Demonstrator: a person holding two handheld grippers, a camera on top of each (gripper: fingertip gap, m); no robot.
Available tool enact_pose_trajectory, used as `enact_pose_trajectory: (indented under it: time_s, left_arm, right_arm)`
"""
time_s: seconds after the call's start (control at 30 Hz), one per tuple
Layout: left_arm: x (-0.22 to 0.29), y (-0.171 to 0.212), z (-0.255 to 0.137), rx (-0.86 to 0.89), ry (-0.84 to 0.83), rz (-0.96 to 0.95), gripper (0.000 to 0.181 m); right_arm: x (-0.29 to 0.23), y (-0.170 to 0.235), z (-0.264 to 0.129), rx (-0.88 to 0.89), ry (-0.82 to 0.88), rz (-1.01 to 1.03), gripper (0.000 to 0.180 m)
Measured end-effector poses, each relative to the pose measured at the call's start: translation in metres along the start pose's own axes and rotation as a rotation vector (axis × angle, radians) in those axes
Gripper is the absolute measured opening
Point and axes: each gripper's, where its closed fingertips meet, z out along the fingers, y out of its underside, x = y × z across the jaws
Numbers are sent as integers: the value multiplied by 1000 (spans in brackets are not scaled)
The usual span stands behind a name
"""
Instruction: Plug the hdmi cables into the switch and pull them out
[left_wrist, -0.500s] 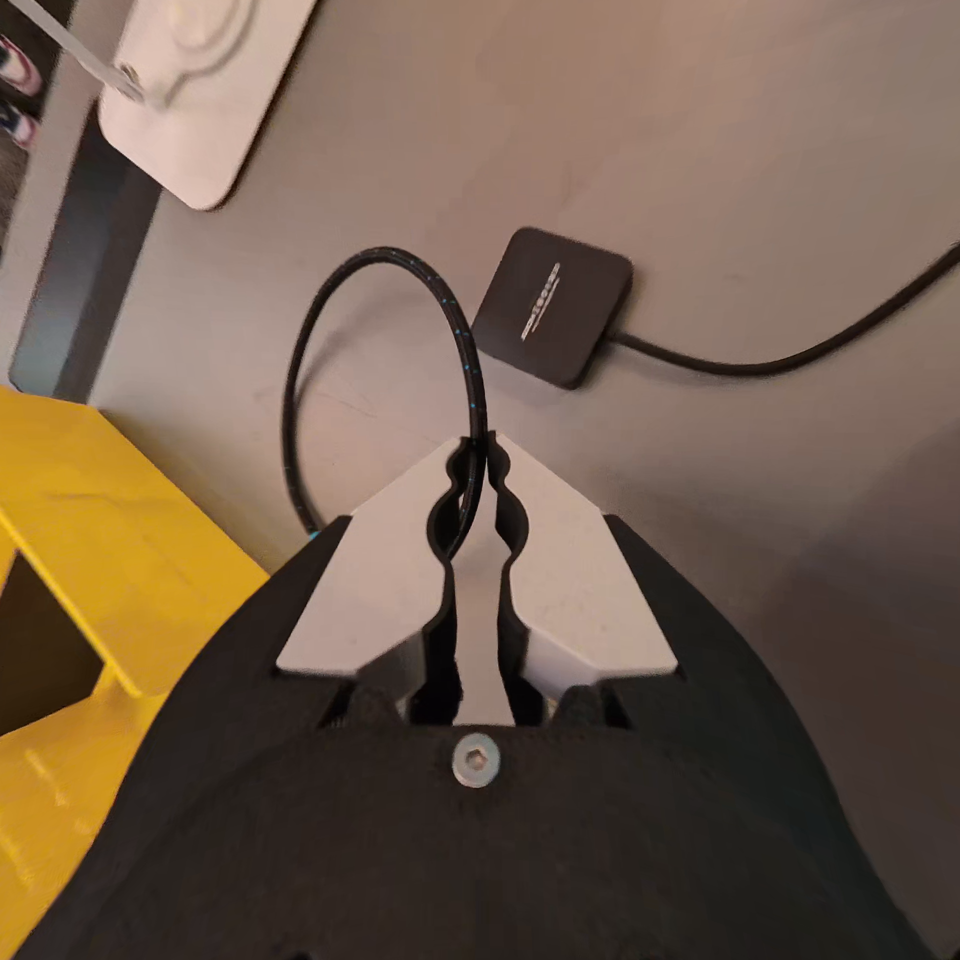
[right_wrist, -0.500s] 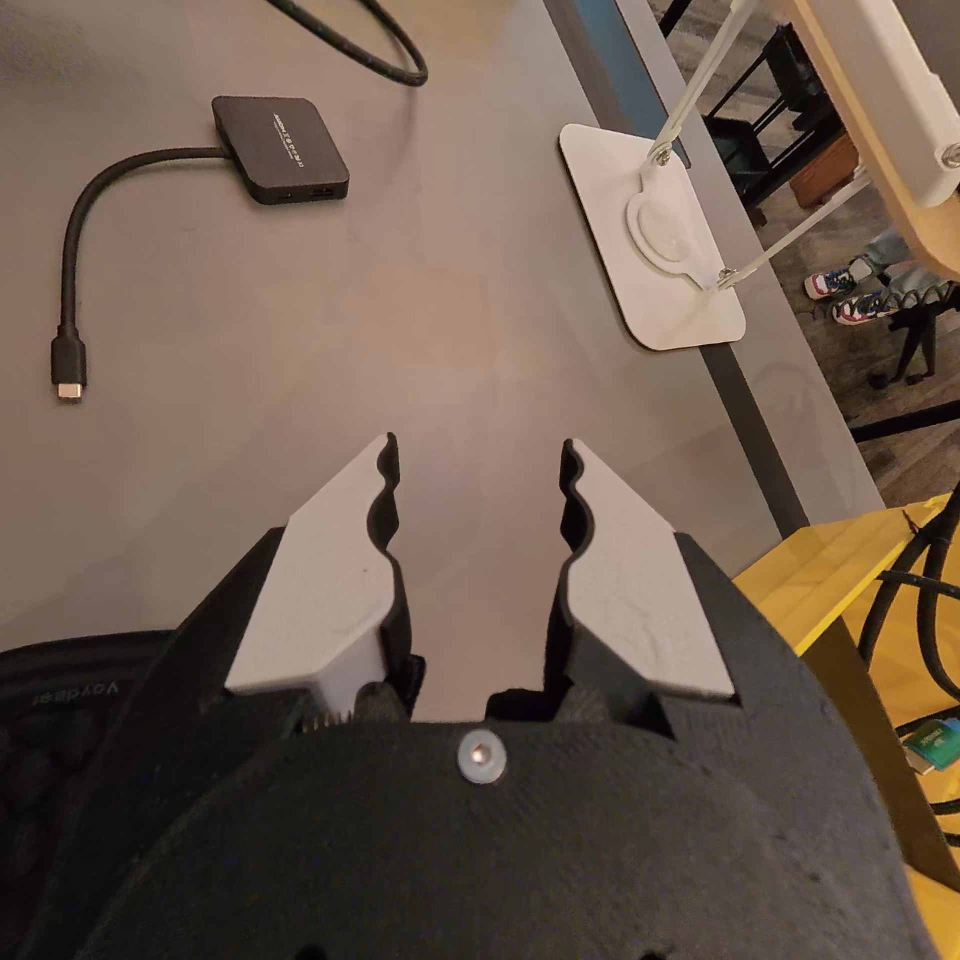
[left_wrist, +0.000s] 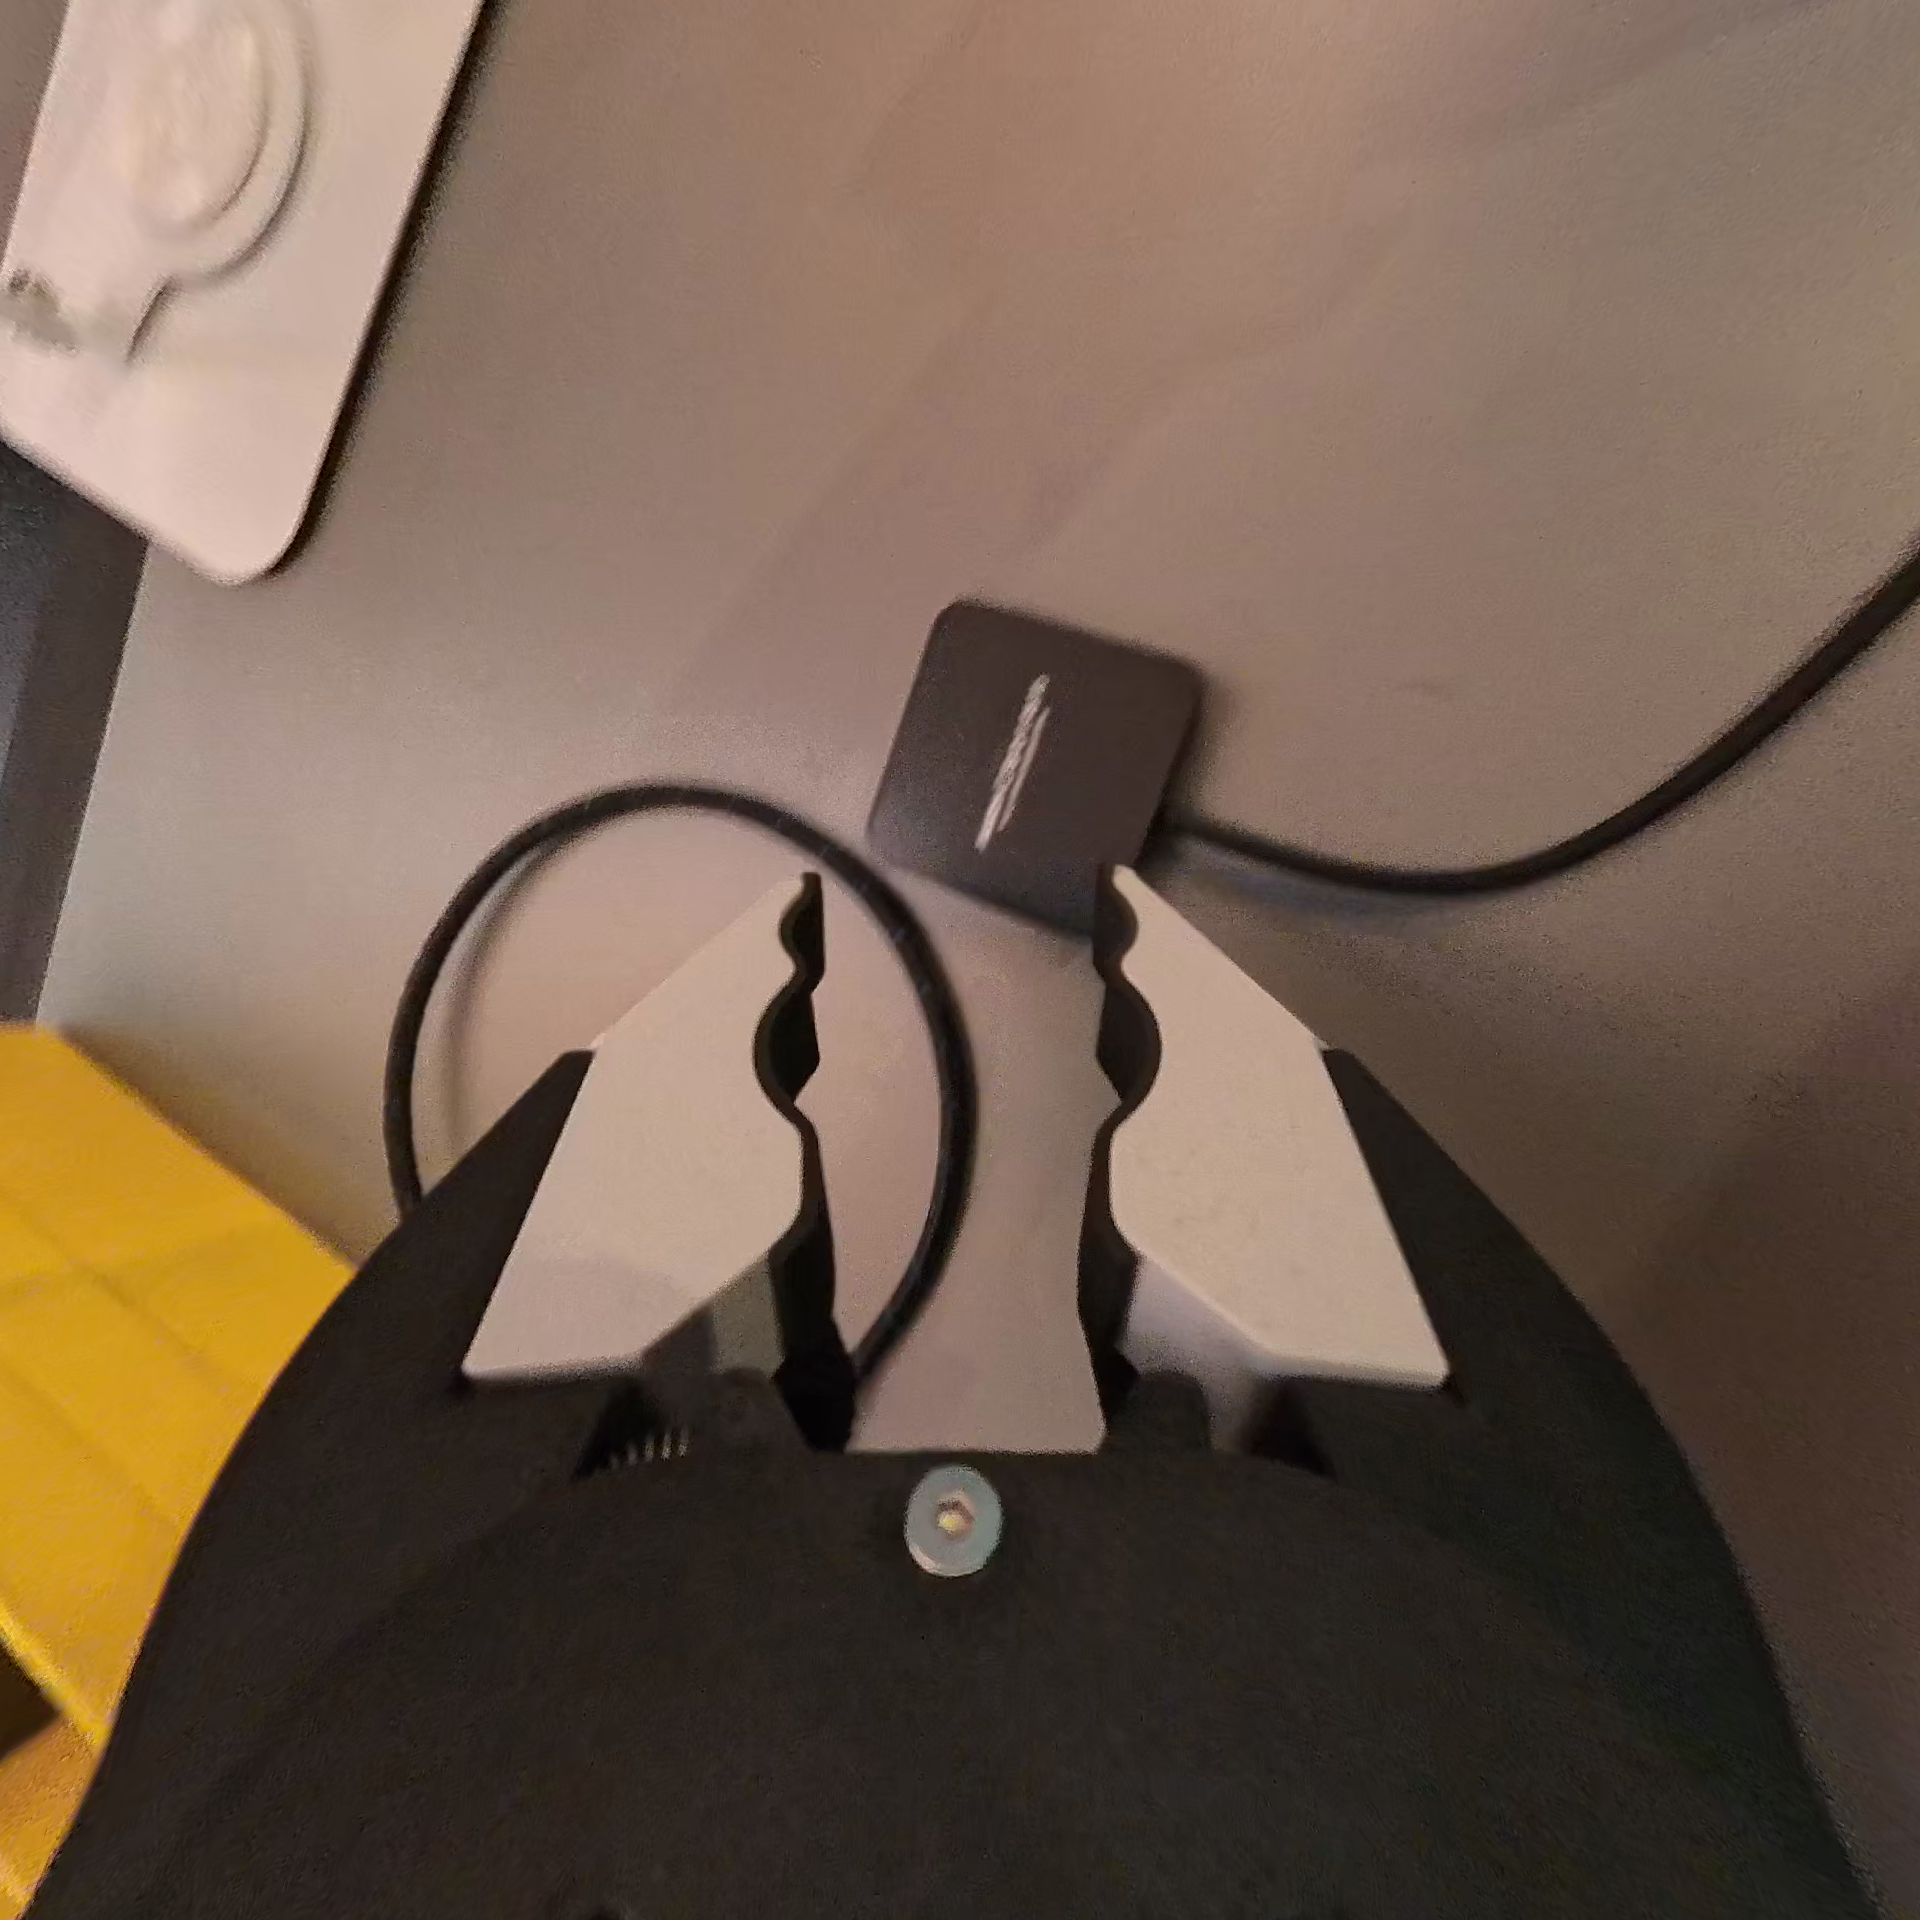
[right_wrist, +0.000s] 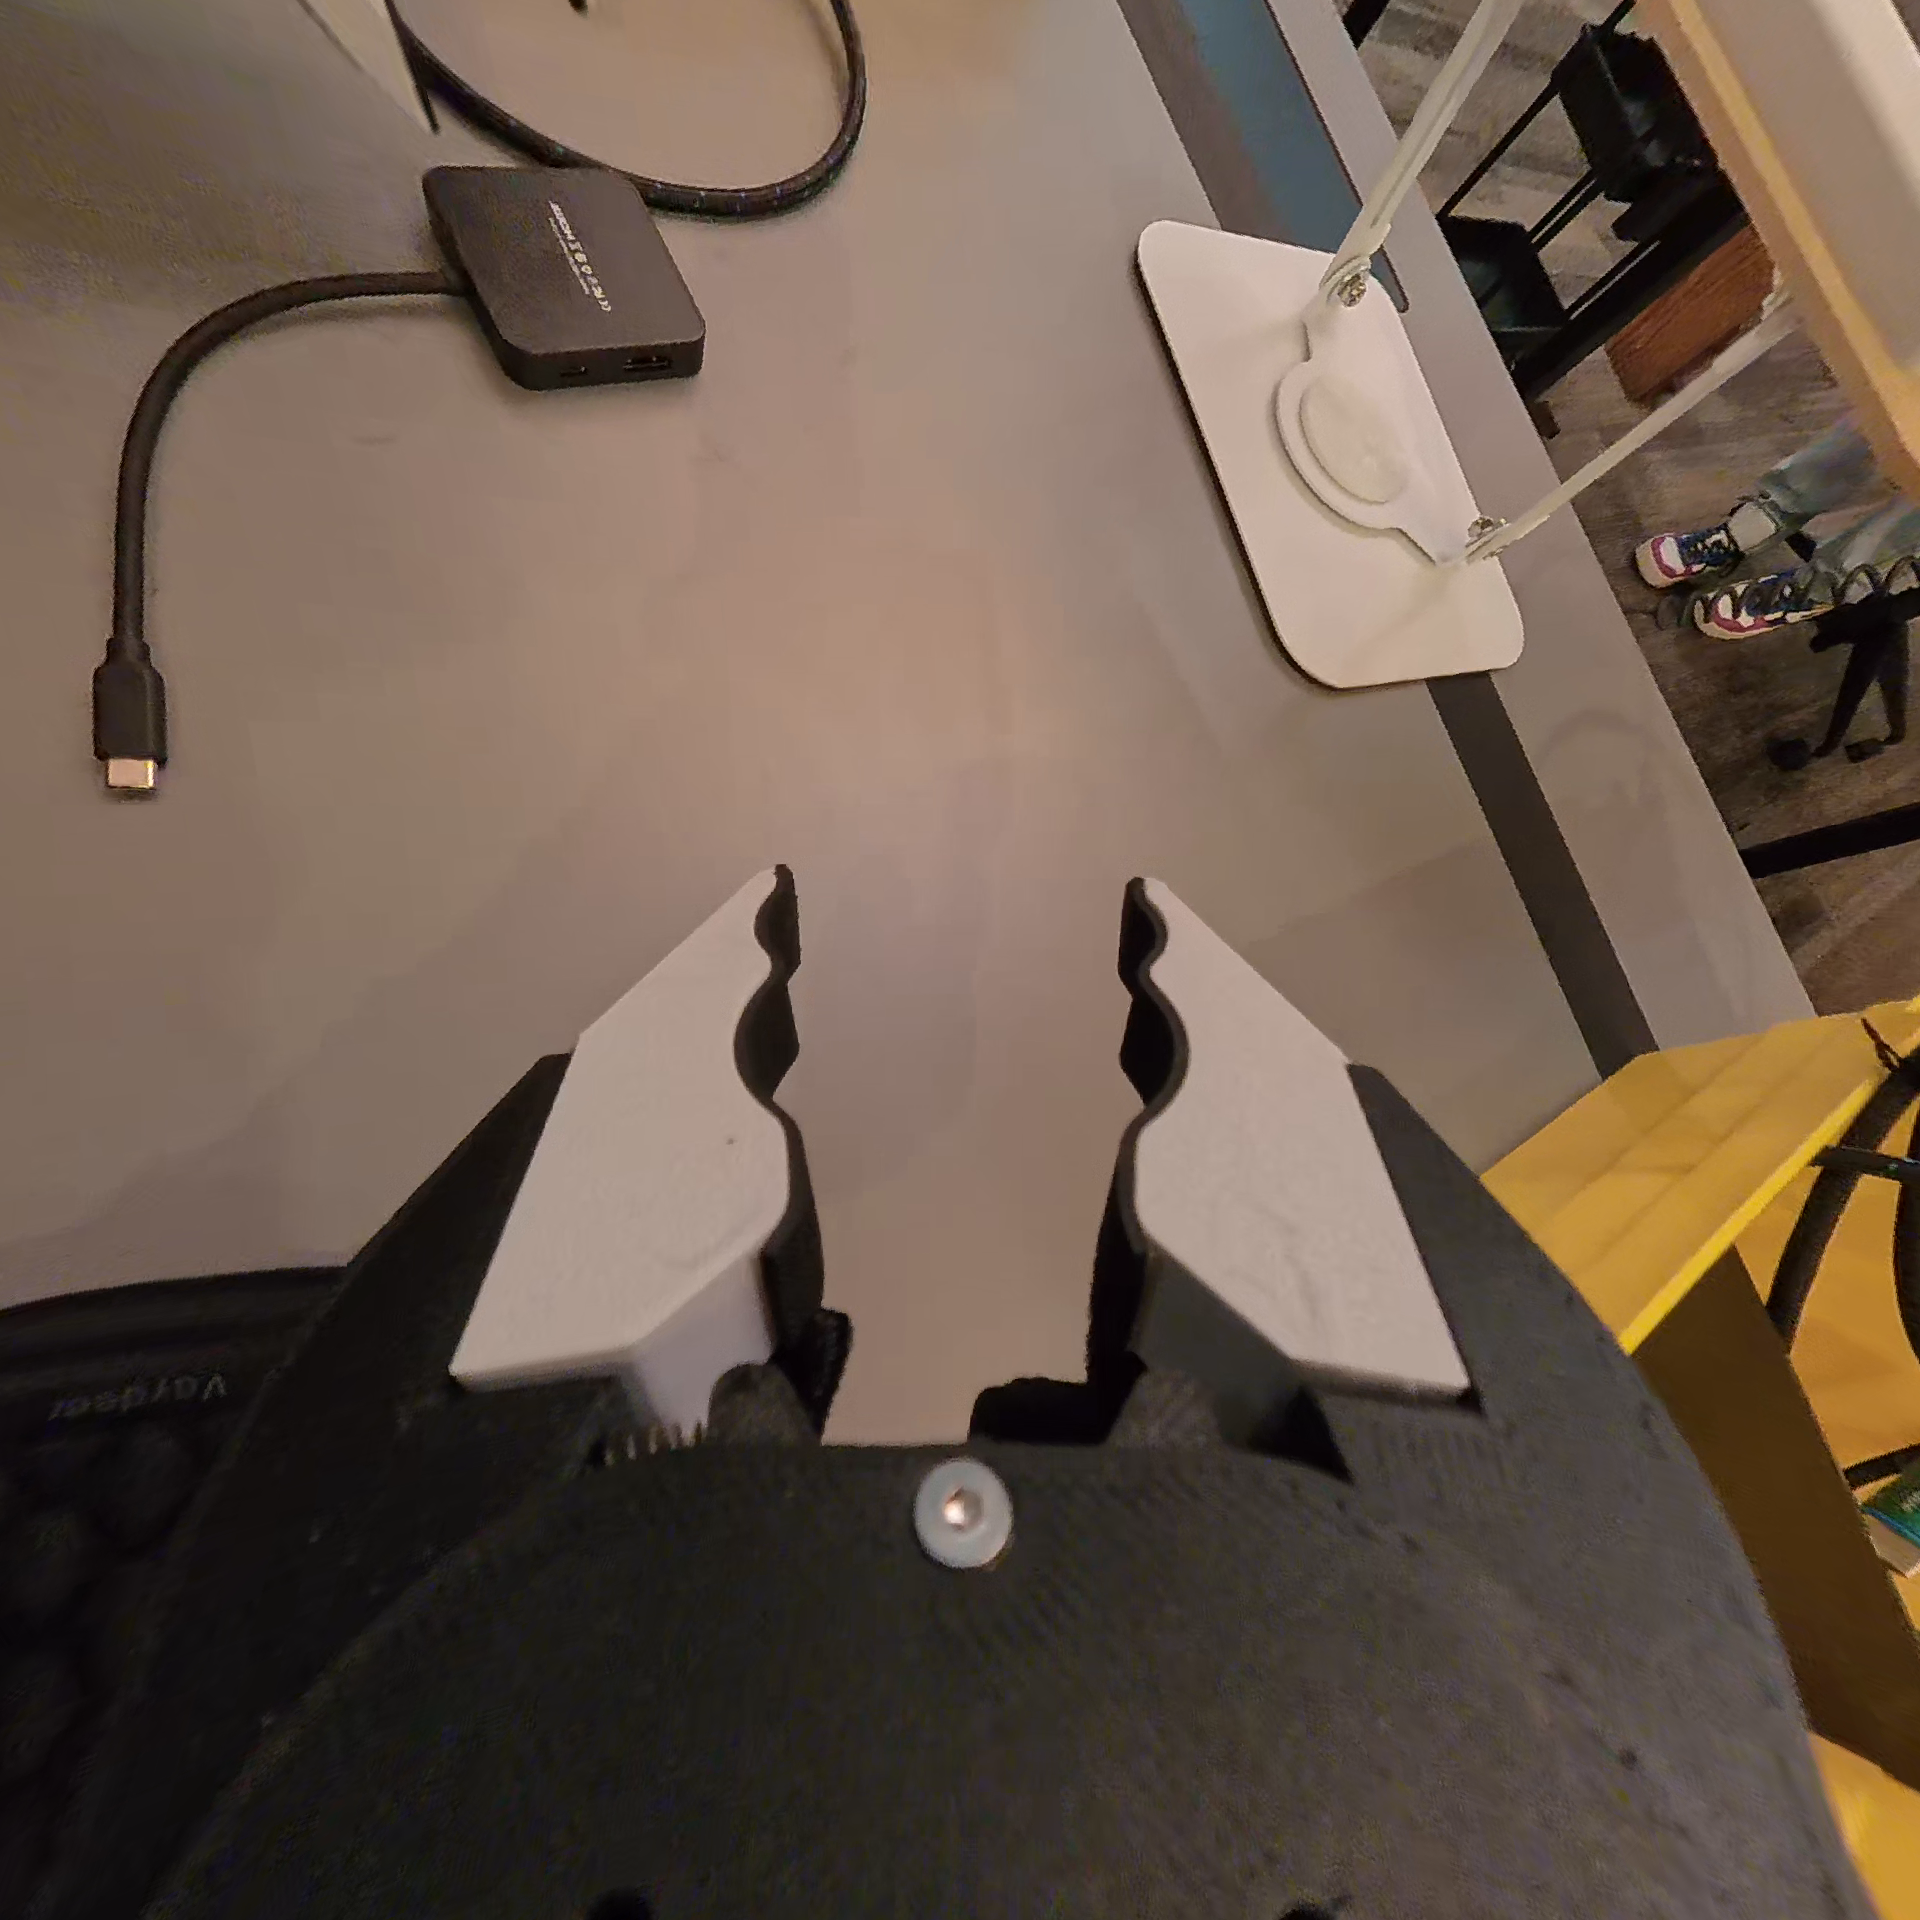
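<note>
Cable (left_wrist: 940, 1049) loose between parted hand-held gripper (left_wrist: 956, 899) fingers

Grey table (right_wrist: 935, 582) bears switch (right_wrist: 566, 275), braided cable (right_wrist: 727, 192), lamp base (right_wrist: 1330, 457).

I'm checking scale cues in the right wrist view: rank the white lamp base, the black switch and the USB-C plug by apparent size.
1. Lamp base, largest.
2. Switch, clearly smaller.
3. USB-C plug, smallest.
All three lie at roughly similar distances, so the order seems reliable.
</note>
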Motion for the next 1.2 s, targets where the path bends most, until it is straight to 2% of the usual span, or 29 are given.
enact_pose_trajectory:
  time_s: [0.2,0.27,0.37,0.53,0.7,0.83,0.93,1.03,1.13,1.2]
  left_arm:
    - [19,-23,39,-53,99,102,71]
    - [19,-28,45,-43,141,74,72]
    - [24,-27,48,-66,220,36,62]
    - [21,-29,47,-28,226,4,61]
    - [19,-53,29,166,259,-94,61]
    - [14,-76,11,334,352,-225,60]
    - [6,-95,-7,484,432,-349,60]
    - [-3,-112,-21,608,489,-469,59]
    - [-8,-125,-31,693,511,-532,60]
    - [-3,-135,-39,751,537,-544,60]
  right_arm:
    - [-1,-5,-3,15,1,1,61]
    - [0,-4,-5,18,2,5,61]
    - [-1,-1,-4,14,-3,10,61]
    - [-8,-14,0,53,-34,14,60]
    - [-24,-39,11,114,-127,57,60]
    - [-42,-61,32,192,-235,129,63]
    - [-54,-69,53,192,-246,117,68]
    - [-69,-84,69,224,-254,122,78]
    - [-77,-100,86,247,-253,236,101]
    - [-87,-110,93,275,-299,333,107]
